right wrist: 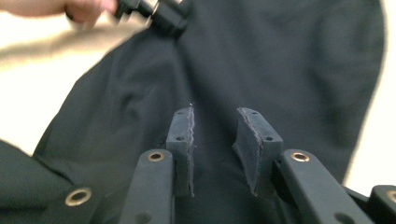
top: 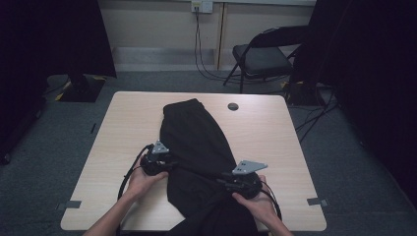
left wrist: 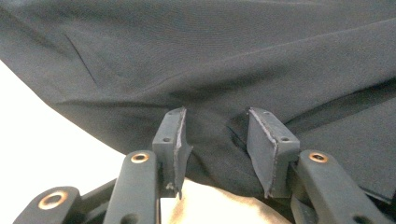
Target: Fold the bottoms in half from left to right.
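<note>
At the middle of the surface (top: 133,123) lies a black garment (top: 196,142), running from about twelve o'clock down to six o'clock, where its near end spills over the front edge. The left claw (top: 164,162), at the garment's nine o'clock side, stands partly open with a ridge of cloth between its pads, seemingly bunched there; whether they truly pinch it I cannot tell. The right claw (top: 231,184), near five o'clock, is open over the cloth, its pads (right wrist: 181,140) clear of the fabric and gripping nothing. By my reading, the work is folding or smoothing the garment, and the next move calls for the right claw to take a fresh hold. Bare wood lies open toward three and nine o'clock, giving room to spread or fold.
</note>
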Action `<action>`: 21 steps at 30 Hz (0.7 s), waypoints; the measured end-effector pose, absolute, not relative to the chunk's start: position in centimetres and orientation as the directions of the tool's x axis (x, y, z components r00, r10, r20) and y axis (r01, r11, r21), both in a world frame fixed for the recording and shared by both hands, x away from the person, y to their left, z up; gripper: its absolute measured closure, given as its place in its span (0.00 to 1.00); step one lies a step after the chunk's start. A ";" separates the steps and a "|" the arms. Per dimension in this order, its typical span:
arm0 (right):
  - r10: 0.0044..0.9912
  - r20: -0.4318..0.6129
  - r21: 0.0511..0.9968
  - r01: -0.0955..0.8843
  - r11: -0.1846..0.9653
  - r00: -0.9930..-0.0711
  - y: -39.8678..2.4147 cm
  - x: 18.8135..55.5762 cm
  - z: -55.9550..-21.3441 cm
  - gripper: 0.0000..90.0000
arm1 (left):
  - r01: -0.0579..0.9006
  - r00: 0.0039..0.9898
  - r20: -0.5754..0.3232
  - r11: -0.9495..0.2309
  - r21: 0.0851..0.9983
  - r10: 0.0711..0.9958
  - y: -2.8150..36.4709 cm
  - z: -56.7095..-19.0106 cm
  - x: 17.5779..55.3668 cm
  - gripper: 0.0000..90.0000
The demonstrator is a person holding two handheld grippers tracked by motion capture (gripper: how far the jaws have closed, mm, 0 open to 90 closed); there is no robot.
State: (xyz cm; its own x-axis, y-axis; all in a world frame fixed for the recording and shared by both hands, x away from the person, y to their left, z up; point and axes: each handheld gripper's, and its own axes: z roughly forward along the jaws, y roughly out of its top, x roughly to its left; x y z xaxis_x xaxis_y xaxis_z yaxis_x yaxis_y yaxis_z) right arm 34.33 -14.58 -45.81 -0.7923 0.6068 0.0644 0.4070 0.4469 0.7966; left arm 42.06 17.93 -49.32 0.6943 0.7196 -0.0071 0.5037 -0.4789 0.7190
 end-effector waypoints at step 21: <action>0.584 0.024 0.712 0.424 0.559 -0.811 -17.8 31.1 -47.1 0.53 | 0.509 0.695 -0.016 -0.476 0.717 0.719 17.8 -49.3 42.0 0.62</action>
State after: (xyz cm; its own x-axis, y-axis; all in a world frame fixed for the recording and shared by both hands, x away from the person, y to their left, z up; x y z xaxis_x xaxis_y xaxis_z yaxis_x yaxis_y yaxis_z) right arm 31.14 -17.81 -47.15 -0.8114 0.5840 0.0244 0.4239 0.5592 0.7124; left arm 42.04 17.80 -49.31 0.6951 0.7188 -0.0158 0.5086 -0.4761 0.7174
